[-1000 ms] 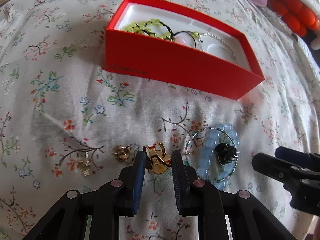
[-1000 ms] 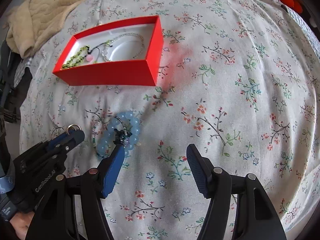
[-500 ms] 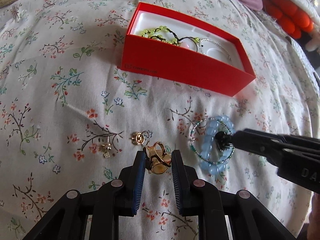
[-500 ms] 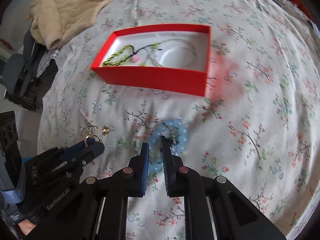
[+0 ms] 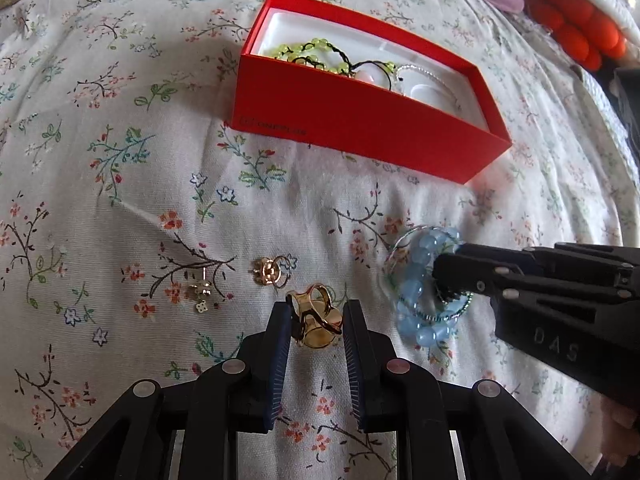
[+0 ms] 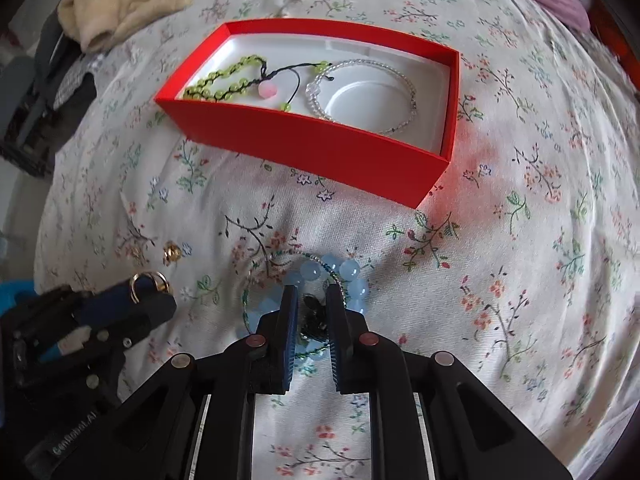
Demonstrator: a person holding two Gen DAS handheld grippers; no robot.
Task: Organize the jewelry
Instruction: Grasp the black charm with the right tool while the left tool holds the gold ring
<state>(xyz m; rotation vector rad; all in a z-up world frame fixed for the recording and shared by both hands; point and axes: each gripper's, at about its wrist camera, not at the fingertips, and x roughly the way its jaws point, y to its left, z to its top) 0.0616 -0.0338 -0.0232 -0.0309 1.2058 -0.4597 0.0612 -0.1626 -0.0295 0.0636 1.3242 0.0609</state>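
Gold ring (image 5: 315, 320) sits clamped between the narrowly parted left fingers (image 5: 280, 332), just above the bed (image 5: 120, 200). Right fingers (image 6: 290, 320) are nearly together and easing apart a little, with a small black piece (image 6: 312, 316) between them, over the blue bead bracelet (image 6: 348, 270) lying on the floral sheet. Two small gold earrings (image 5: 270, 271) lie beside the ring. Farther off stands the red box (image 6: 320, 148), holding a green bead bracelet (image 6: 218, 84) and a clear one (image 6: 360, 65). Beyond it, a cream blanket (image 6: 132, 4).
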